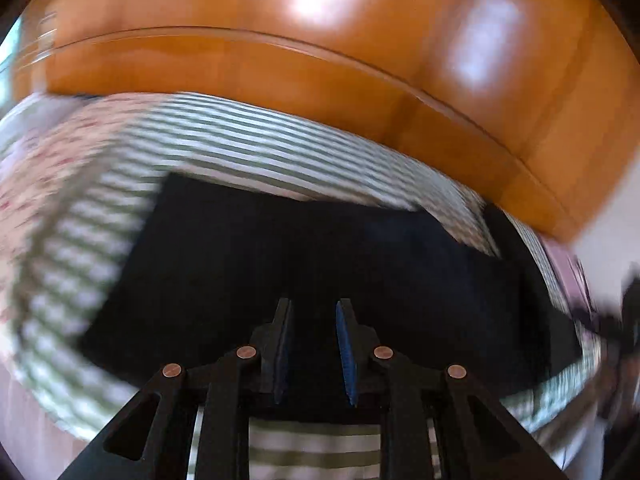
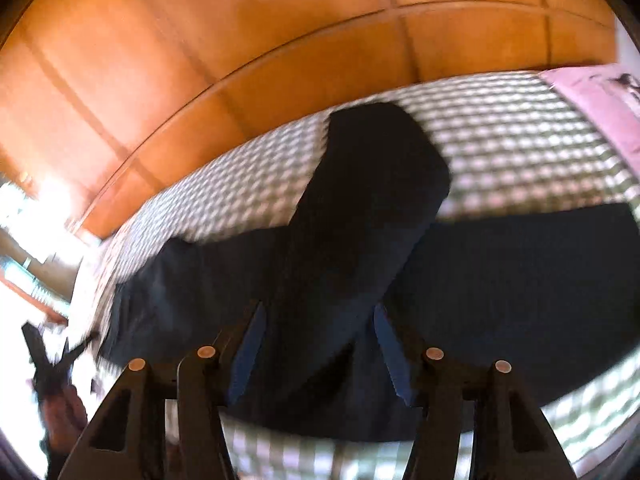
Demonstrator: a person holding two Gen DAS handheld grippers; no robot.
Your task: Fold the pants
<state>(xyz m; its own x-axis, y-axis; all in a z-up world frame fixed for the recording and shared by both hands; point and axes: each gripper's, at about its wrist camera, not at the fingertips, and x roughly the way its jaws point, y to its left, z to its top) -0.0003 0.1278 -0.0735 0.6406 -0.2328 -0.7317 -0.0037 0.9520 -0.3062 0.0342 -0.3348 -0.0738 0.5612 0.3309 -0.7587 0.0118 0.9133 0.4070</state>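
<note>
Left fingers: left gripper (image 1: 314, 350) hangs over the dark pants (image 1: 304, 248) with a narrow gap between its blue pads (image 1: 347, 354); nothing sits in that gap, and the pads appear clear of the cloth below.

Right fingers: right gripper (image 2: 318, 354) stands with its jaws about half spread; dark cloth fills the view between and beyond them, but the pads (image 2: 250, 354) press on nothing that can be made out.

Pants: spread on a green-and-white checked bedcover (image 2: 520, 148), with one part doubled across the rest and reaching toward the wooden headboard (image 2: 160, 80) in the right wrist view; the left wrist view shows a flat dark panel with a straight edge at its left side.

Surroundings: a pink floral cloth (image 1: 44, 152) lies at the left of the bed in the left wrist view; a pink sheet (image 2: 600, 104) lies at the far right in the right wrist view.

Risk, loose fold: with neither gripper clamped on it, the doubled part could slide or spring back, leaving a crooked fold.

Risk, snagging: either set of pads, if lowered carelessly, could drag the top layer and wrinkle it, or pinch the bedcover along with the pants.

Risk, blur: both views are smeared, so exact edges are hard to judge for the next pinch.
</note>
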